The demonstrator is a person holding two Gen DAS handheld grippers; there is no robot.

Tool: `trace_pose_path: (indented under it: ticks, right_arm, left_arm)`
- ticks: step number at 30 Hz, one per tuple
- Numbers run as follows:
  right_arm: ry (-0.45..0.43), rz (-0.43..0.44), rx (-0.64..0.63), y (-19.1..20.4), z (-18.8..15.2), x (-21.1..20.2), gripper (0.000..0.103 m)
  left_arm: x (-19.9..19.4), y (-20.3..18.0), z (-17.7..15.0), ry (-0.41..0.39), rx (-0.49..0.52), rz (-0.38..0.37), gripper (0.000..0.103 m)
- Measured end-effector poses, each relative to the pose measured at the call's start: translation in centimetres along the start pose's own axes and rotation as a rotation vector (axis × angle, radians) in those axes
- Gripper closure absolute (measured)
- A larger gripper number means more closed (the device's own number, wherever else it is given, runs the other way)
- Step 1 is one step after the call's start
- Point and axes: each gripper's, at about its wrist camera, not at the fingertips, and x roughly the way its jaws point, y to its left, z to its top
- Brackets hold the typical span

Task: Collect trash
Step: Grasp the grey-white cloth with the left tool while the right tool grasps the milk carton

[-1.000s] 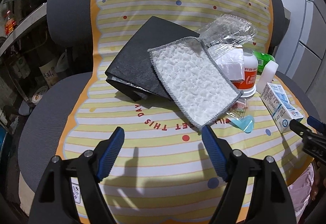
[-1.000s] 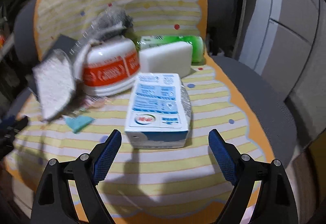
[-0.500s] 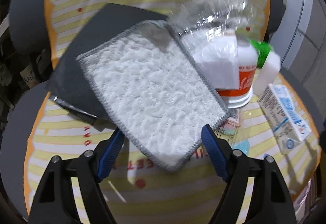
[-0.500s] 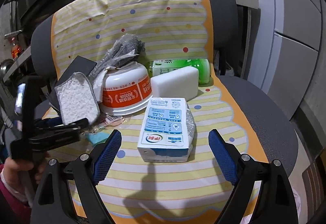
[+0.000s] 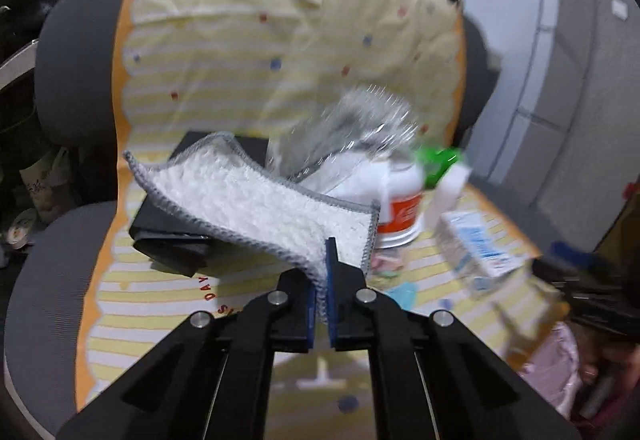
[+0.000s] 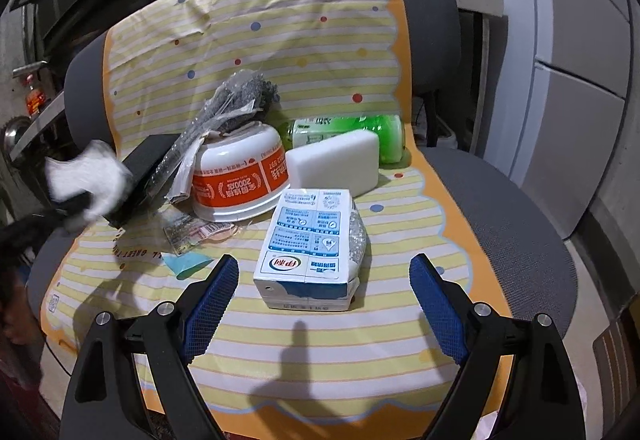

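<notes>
My left gripper (image 5: 322,280) is shut on the near edge of a white fluffy cloth with grey trim (image 5: 256,208), which hangs lifted off the seat; the same cloth (image 6: 90,180) shows blurred at the left of the right wrist view. My right gripper (image 6: 322,304) is open, its blue pads either side of a blue-and-white milk carton (image 6: 308,248) without touching it. Behind the carton lie an upturned white-and-orange bowl (image 6: 240,180), a white sponge block (image 6: 334,164), a green bottle (image 6: 360,136) and crumpled clear plastic (image 6: 232,100).
Everything lies on a grey chair covered by a yellow striped cloth (image 6: 280,40). A black folded item (image 5: 172,236) sits under the lifted cloth. Small wrappers (image 6: 192,232) and a blue scrap (image 6: 186,262) lie on the seat. Shelves and a grey cabinet (image 6: 580,100) stand behind.
My left gripper moved in over the white cloth, closed on its near edge and lifted it. The right gripper stayed open at the milk carton, shifting slightly.
</notes>
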Motion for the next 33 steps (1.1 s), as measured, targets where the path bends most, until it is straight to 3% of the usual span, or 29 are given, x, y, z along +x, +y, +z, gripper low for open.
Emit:
trace_pose_path:
  ticks: [5,16,23,24,25,26,33]
  right_arm:
    - [0.06,-0.004,0.013,0.0,-0.3,2.7,0.016]
    - [0.07,0.012,0.007,1.5,-0.2,5.2,0.016]
    - [0.086,-0.044,-0.026,2.0,-0.7,6.9,0.016]
    - [0.08,-0.041,-0.015,1.7,-0.8,6.9,0.017]
    - [0.072,-0.029,0.0,1.4,-0.8,6.7,0.029]
    - [0.07,-0.02,0.005,1.3,-0.8,6.6,0.03]
    - [-0.007,0.012,-0.003,0.5,-0.4,1.8,0.033]
  left_arm:
    - [-2.3,-1.4,-0.5,-0.021,0.031,-0.045,0.101]
    - [0.4,-4.6,-2.6,0.032,0.061,-0.06,0.101]
    - [0.7,-4.8,-2.8,0.042,0.057,-0.062,0.101]
    - [0.8,-4.8,-2.9,0.042,0.057,-0.061,0.101]
    - [0.8,-4.8,-3.0,0.044,0.057,-0.06,0.101]
    - [1.0,-4.8,-3.1,0.046,0.054,-0.061,0.101]
    - [1.4,-6.0,-3.6,0.044,0.062,-0.089,0.101]
